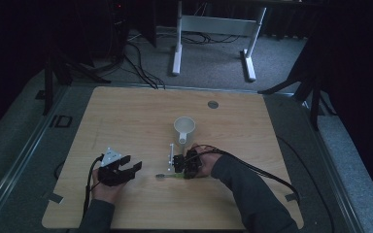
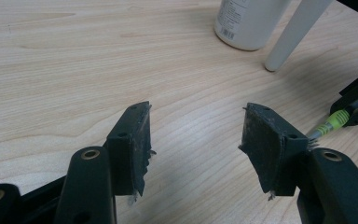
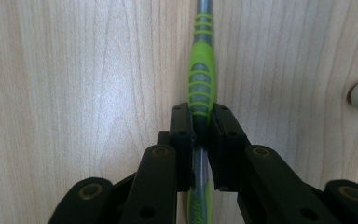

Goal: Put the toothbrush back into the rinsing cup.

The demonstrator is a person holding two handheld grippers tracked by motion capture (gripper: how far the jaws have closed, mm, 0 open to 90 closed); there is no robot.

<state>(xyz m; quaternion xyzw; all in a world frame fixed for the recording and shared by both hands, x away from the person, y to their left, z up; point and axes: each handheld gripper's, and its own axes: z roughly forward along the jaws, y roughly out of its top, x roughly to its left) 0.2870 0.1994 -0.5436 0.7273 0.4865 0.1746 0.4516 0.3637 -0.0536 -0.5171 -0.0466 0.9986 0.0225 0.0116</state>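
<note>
Currently the right hand-held gripper (image 3: 201,135) is clamped on the green toothbrush (image 3: 201,79), lying flat on the tabletop (image 1: 126,116) just in front of the white cup (image 1: 184,127). Looks light, stiff, slim; the ribbed rubber grip should resist slipping, so mid-handle is the spot. Left hand-held gripper (image 2: 196,140) jaws apart, holding nothing.
</note>
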